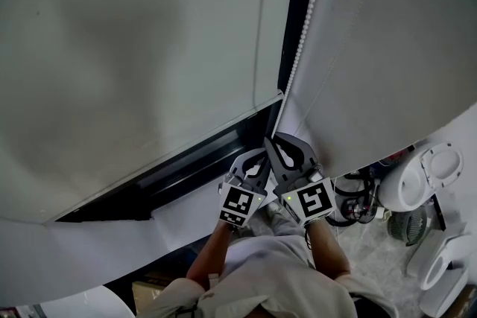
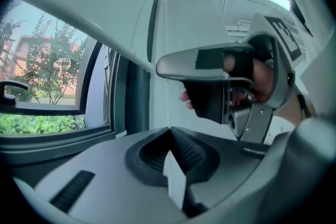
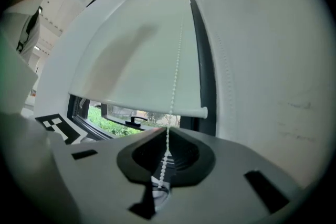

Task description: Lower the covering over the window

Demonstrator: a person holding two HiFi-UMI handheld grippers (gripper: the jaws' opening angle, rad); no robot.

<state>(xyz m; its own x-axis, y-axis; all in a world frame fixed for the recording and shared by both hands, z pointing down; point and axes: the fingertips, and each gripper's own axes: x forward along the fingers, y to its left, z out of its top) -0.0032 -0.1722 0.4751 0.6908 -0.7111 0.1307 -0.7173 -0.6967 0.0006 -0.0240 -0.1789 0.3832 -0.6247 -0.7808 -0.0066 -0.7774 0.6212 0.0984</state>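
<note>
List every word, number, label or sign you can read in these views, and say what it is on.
None: no readable words or numbers in any view.
The left marker cube and right marker cube carry only black-and-white square patterns, not text.

The window frame (image 1: 289, 18) is black. Left of it, the roller blind (image 1: 134, 48) is a plain pale grey-white, with no pattern. The bead chain (image 1: 311, 4), just right of the frame, is white. Below the frame, the left gripper (image 2: 169, 131) and the right gripper (image 3: 167, 131) are grey with black ribbed pads (image 2: 189, 152). The left marker cube (image 1: 240, 205) and the right marker cube (image 1: 317, 201) are white with black square figures. Through the frame, the trees (image 2: 50, 60) and the hedge (image 2: 37, 123) are green, a building (image 2: 23, 50) is pink-orange and the sky (image 2: 37, 16) is pale blue.
</note>
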